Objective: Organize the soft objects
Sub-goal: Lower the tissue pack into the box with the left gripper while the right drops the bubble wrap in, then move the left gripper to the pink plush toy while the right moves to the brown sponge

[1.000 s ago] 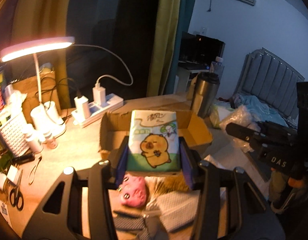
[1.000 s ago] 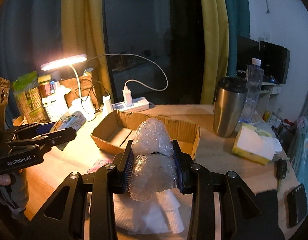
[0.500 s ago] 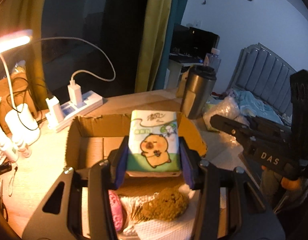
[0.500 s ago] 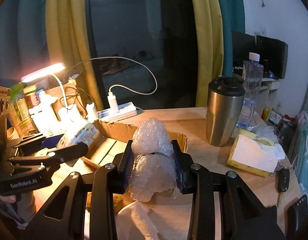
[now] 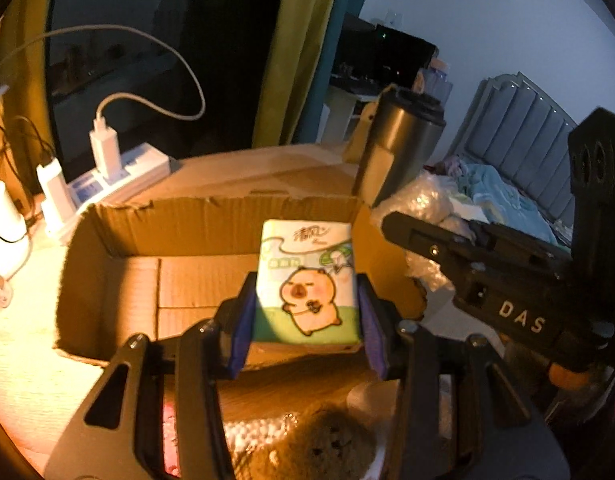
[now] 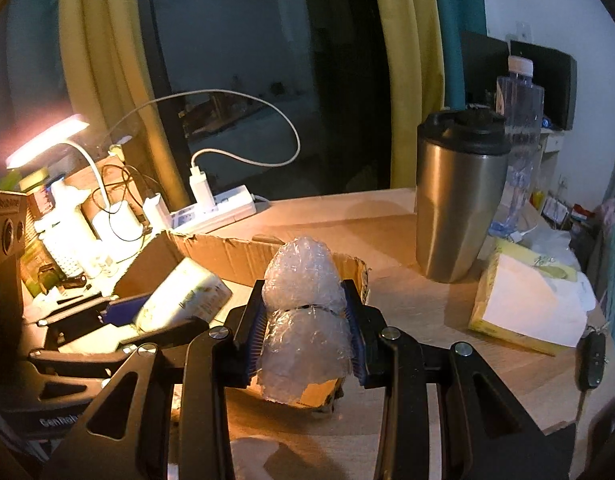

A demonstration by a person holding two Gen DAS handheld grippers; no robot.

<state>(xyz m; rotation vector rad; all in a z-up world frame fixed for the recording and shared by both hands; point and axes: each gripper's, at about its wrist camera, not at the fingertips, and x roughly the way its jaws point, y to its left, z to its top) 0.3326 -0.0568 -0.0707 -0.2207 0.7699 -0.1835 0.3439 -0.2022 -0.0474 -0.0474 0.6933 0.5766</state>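
Note:
My left gripper [image 5: 305,312] is shut on a tissue pack [image 5: 306,284] with a cartoon capybara, held over the open cardboard box [image 5: 211,216]. My right gripper [image 6: 303,320] is shut on a wad of bubble wrap [image 6: 303,280] at the box's right end [image 6: 351,268]. In the right wrist view the left gripper and its tissue pack [image 6: 179,300] hang over the box. In the left wrist view the right gripper's body [image 5: 507,292] is beside the box. A brown plush [image 5: 319,444] and a pink toy [image 5: 169,436] lie below the left gripper.
A steel tumbler [image 6: 459,204] stands right of the box, with a water bottle [image 6: 519,120] behind it. A power strip with chargers [image 6: 211,208] and a lit desk lamp [image 6: 47,140] are at the left. A yellow tissue box [image 6: 523,304] and a car key [image 6: 591,360] lie at the right.
Both grippers moved forward toward the box with their loads. The left one now has the tissue pack over the box's inside; the right one has reached the box's right end.

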